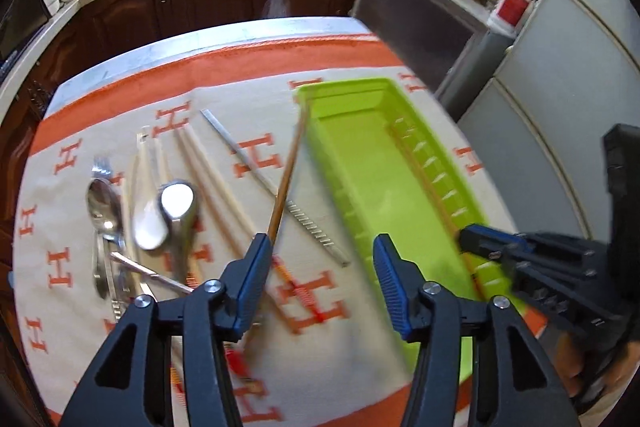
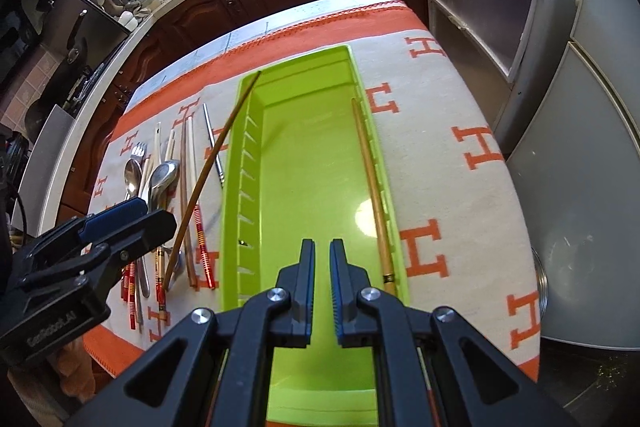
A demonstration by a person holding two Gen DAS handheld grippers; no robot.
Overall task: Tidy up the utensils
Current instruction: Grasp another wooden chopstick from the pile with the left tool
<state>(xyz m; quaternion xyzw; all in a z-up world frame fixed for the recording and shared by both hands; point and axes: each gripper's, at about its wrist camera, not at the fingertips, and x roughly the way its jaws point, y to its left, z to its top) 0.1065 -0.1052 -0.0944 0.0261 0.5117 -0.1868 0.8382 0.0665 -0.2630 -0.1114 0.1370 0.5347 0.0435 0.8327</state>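
A long rectangular tray of glossy lime-green plastic, with ribbed slots along both side walls, lies on a woven cream cloth bordered in orange and printed with orange H letters. One slim bamboo chopstick rests inside the tray along its 3 o'clock wall. The right gripper, black-framed with ridged blue pads, hovers over the tray's near end, its jaws drawn almost together with only a thin slit between them and nothing in it. In the left wrist view the left gripper has its jaws spread wide; a thin brown chopstick slants up from beside the 9 o'clock finger, its far tip leaning on the tray's far corner, and whether the pad actually touches it I cannot tell. At 9 o'clock of the tray the loose utensils lie scattered on the cloth: polished steel spoons, a fork, a flat metal chopstick, pale wooden chopsticks and red-striped lacquered ones
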